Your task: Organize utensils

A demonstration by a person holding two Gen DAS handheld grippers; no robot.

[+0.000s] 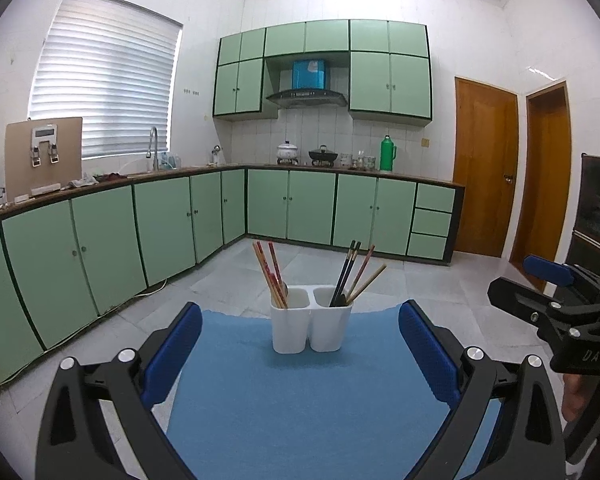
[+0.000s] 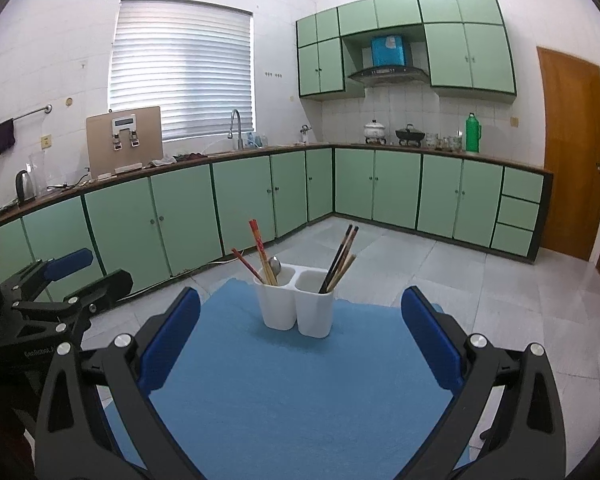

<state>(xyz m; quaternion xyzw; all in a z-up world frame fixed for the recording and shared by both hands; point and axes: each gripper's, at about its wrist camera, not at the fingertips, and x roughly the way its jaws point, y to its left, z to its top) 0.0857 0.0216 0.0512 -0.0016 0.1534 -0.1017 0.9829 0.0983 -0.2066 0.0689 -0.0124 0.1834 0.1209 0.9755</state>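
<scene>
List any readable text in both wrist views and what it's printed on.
"DAS": on the black body of the right gripper, seen in the left wrist view; cut off by the frame edge.
"GenRobot.A": on the black body of the left gripper, seen in the right wrist view; faint, ending uncertain.
Display on the water dispenser: too small to read.
White patch on the blue range hood: blurred, unreadable.

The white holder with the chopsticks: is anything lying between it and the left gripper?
No. In the left wrist view only bare blue cloth stretches from the open left gripper to the white holder.
</scene>
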